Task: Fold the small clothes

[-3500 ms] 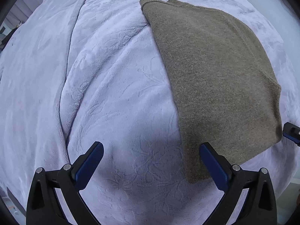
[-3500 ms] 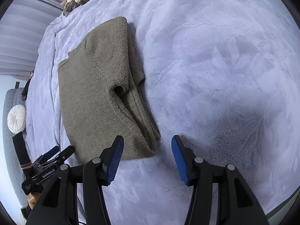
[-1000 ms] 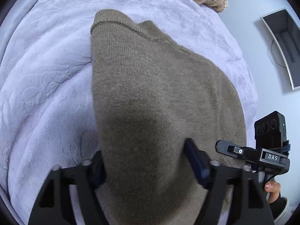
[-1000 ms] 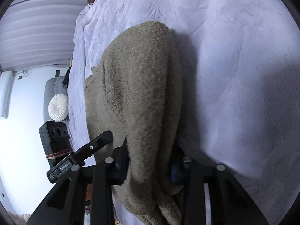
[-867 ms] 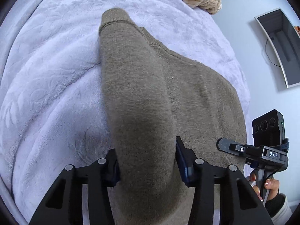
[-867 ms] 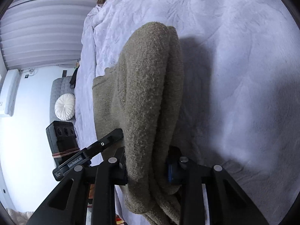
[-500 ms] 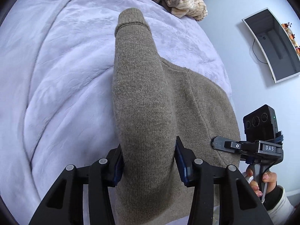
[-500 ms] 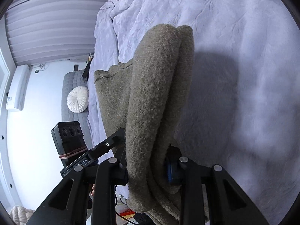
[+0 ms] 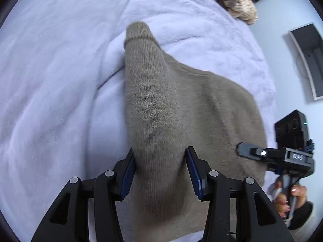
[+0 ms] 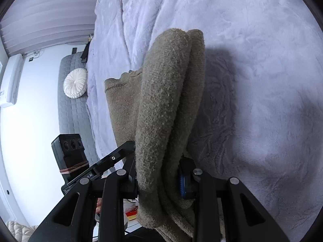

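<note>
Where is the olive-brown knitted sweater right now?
The olive-brown knitted sweater is central in both wrist views, clamped by left gripper and right gripper, lifted over the lavender plush blanket.

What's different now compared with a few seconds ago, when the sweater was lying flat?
Both grippers closed on the near edge of the olive sweater: left gripper and right gripper now pinch it and have lifted that edge off the lavender blanket, carrying it forward. The sweater's far end still rests on the blanket.

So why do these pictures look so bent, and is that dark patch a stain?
Left wrist view: fisheye lens curves the bed, black corners, slight blur at edges. Right wrist view: same bulge; the dark patch is the sweater casting its shadow on the blanket.
</note>
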A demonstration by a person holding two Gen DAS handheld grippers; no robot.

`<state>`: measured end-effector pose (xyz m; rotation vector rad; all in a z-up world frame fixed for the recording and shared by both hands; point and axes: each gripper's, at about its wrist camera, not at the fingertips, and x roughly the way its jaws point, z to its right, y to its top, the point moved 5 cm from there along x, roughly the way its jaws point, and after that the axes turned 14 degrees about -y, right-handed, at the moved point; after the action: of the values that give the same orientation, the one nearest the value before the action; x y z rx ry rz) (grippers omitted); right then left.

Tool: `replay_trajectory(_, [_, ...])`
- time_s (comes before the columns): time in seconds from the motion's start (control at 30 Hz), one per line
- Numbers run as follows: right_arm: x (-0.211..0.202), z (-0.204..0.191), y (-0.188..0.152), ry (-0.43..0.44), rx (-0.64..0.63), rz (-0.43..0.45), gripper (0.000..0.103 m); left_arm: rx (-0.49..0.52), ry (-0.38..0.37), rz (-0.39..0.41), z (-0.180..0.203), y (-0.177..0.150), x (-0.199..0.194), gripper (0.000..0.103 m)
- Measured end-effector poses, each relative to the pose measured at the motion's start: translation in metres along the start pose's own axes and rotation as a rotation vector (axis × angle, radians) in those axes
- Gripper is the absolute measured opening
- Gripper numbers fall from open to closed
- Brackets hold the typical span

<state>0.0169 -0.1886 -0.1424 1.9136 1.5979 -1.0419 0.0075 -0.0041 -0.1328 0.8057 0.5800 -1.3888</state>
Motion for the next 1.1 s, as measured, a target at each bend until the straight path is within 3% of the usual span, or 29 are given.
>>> replay_trajectory(0.1, [-0.001, 0.011, 0.002, -0.081, 0.04, 0.005, 0.036, 0.013, 0.055, 0.031, -0.013, -0.004, -0.016, 0.049])
replay_trajectory(0.27, [-0.027, 0.024, -0.001, -0.319, -0.003, 0.061, 0.039, -0.006, 0.163, 0.071, -0.034, -0.005, -0.037, 0.049])
replay_trajectory(0.33, [-0.04, 0.022, -0.002, -0.388, -0.028, 0.1, 0.036, -0.019, 0.156, 0.072, -0.036, -0.008, -0.04, 0.049])
replay_trajectory(0.5, [-0.065, 0.004, -0.013, -0.399, -0.062, 0.188, 0.027, 0.045, 0.138, 0.077, -0.021, -0.016, -0.048, 0.049])
replay_trajectory(0.63, [-0.059, -0.011, -0.035, -0.407, -0.151, 0.178, 0.024, 0.075, 0.125, 0.058, -0.003, -0.019, -0.035, 0.049])
replay_trajectory(0.77, [-0.038, -0.029, -0.046, -0.477, -0.25, 0.152, 0.024, 0.092, 0.2, 0.024, -0.009, -0.02, -0.011, 0.049])
replay_trajectory(0.93, [-0.023, -0.003, -0.05, -0.593, -0.252, 0.123, 0.019, 0.044, 0.174, 0.017, -0.019, -0.021, -0.004, 0.051])
replay_trajectory(1.0, [-0.016, 0.008, -0.048, -0.622, -0.24, 0.116, 0.01, 0.058, 0.191, 0.017, -0.018, -0.022, -0.005, 0.059])
replay_trajectory(1.1, [-0.013, 0.02, -0.048, -0.634, -0.231, 0.109, 0.01, 0.058, 0.189, 0.012, -0.015, -0.024, -0.006, 0.059])
